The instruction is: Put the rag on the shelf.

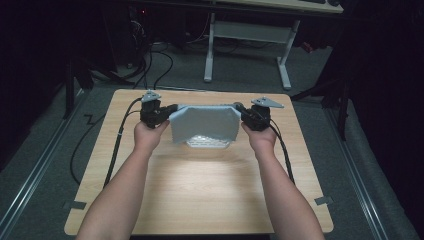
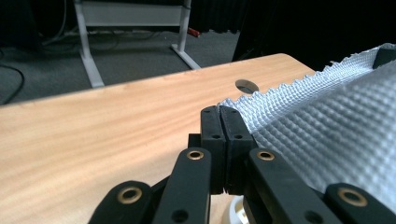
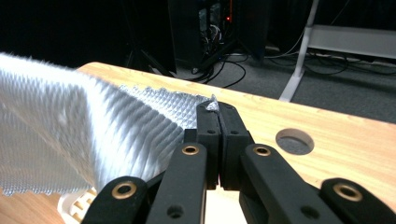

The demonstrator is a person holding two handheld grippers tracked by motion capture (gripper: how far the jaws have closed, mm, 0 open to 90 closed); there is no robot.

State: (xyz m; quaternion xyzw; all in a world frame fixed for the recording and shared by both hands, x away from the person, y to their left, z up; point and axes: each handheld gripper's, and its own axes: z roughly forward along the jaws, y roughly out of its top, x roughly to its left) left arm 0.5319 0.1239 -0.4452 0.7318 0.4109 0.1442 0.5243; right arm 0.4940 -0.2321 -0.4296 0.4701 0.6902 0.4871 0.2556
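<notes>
I have my left gripper (image 1: 159,114) clamped on the left corner of a grey textured cloth (image 1: 205,124), and my right gripper (image 1: 252,116) clamped on its right corner; in each gripper view the jaws are pressed together with the fabric pinched between them. The cloth hangs stretched between my two hands over the far half of the table (image 1: 200,190), roughly midway between its left and right edges. Its lower part drapes down in front of a small white slotted thing (image 1: 209,143) that sits on the table just beneath; I cannot tell whether the cloth touches it.

I judge this to be the spreading or folding step: the cloth is lifted and held taut, not yet laid down. The next move, as I see it, calls for keeping both grips firm and both hands level, then lowering the cloth evenly, so it lands flat instead of bunching. If one corner slips, the cloth will sag toward that side.
</notes>
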